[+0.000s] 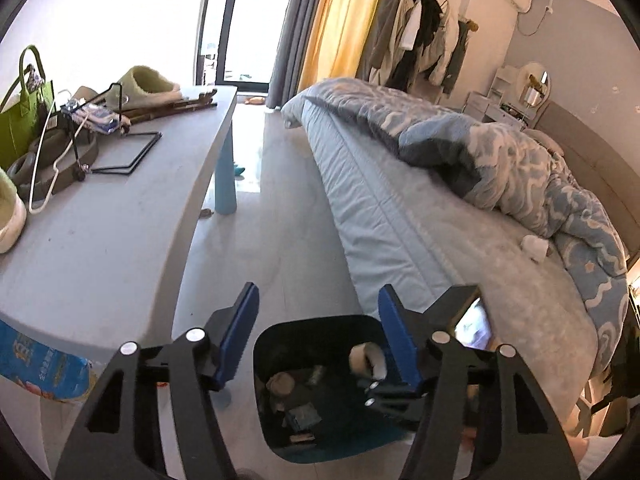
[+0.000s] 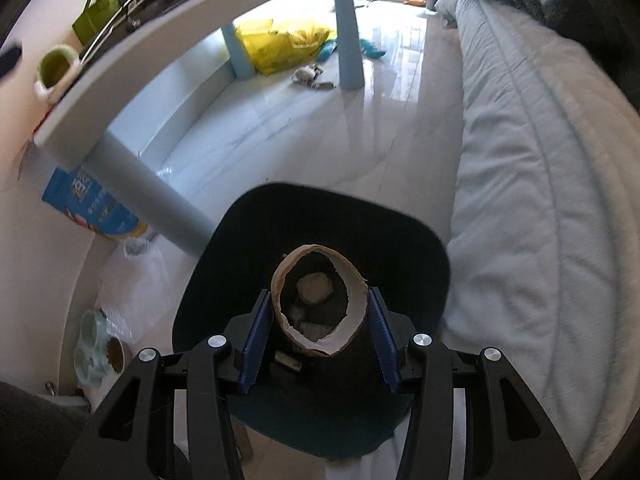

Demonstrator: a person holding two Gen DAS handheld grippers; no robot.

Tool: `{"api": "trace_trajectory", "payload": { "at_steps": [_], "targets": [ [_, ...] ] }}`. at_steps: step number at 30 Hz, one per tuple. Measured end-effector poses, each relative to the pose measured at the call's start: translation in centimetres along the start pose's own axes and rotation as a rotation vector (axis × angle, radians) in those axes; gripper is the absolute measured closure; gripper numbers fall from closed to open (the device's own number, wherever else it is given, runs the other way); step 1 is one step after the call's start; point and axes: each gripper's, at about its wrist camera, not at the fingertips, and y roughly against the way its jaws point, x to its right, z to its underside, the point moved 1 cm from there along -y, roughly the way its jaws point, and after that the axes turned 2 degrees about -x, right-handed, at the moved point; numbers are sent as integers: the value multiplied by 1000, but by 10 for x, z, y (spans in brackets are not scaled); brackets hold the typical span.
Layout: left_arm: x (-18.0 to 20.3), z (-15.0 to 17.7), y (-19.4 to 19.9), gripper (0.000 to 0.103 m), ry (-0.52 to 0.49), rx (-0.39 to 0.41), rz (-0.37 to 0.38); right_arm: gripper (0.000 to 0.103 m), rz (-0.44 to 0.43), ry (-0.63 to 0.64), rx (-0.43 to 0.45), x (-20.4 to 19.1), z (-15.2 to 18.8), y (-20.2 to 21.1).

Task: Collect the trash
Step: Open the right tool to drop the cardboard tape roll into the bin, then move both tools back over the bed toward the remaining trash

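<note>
A cardboard tube (image 2: 320,304) is clamped between the blue ribbed pads of the right gripper (image 2: 318,340), one pad pressed to each side of its wall. The tube's long axis runs straight ahead of the tongs, so its torn, ragged mouth faces the wrist camera and the inside is seen end-on. Directly beyond and below the tongs stands the trash bin (image 2: 420,248), a dark, smooth-walled tub with rounded corners, already holding scraps. The tube is held above the bin's mouth, so a release would probably let it fall inside.

The left gripper (image 1: 318,332) is spread apart with nothing between its pads. In its view, the bin (image 1: 280,332) lies just ahead and below, and the tube (image 1: 366,360) is seen to the right of its tongs. The right hand is clearly the nearer one.

A quilted pale bed (image 2: 540,200) lies to the right of the tongs, and a smooth grey table (image 2: 168,36) to the left.
</note>
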Motion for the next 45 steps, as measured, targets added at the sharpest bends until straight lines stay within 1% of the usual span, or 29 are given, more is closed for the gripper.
{"api": "trace_trajectory", "payload": {
  "at_steps": [2,3,4,5,11,16,19,22,23,28,31,34,45],
  "targets": [
    [3,-2,2,41,-8,7,1,53,6,13,-17,-3,3,-4],
    [4,-3,3,44,-9,10,5,49,11,15,-19,-4,4,-5],
    [4,-3,5,44,-8,12,9,39,14,15,-22,-4,4,-6],
    [5,-3,6,44,-5,16,11,37,15,15,-19,-4,5,-5],
    [4,-9,12,44,30,42,4,37,-1,8,29,-3,4,13],
    [14,-14,16,44,8,62,-6,37,-10,12,77,2,1,34],
    [24,-19,19,44,-7,80,-8,37,-23,6,123,7,-1,52],
    [33,-24,21,44,-8,94,0,37,-34,2,184,14,-2,74],
    [36,-25,21,44,-8,96,2,36,-33,2,217,17,-1,85],
    [53,-30,17,42,-15,103,12,33,8,-3,329,33,4,122],
    [66,-32,13,42,-28,107,17,33,19,-27,357,51,9,138],
    [79,-33,6,41,-32,100,25,33,35,-52,366,66,15,148],
    [131,-37,-12,33,-68,97,67,32,112,-136,405,128,44,181]
  ]
}}
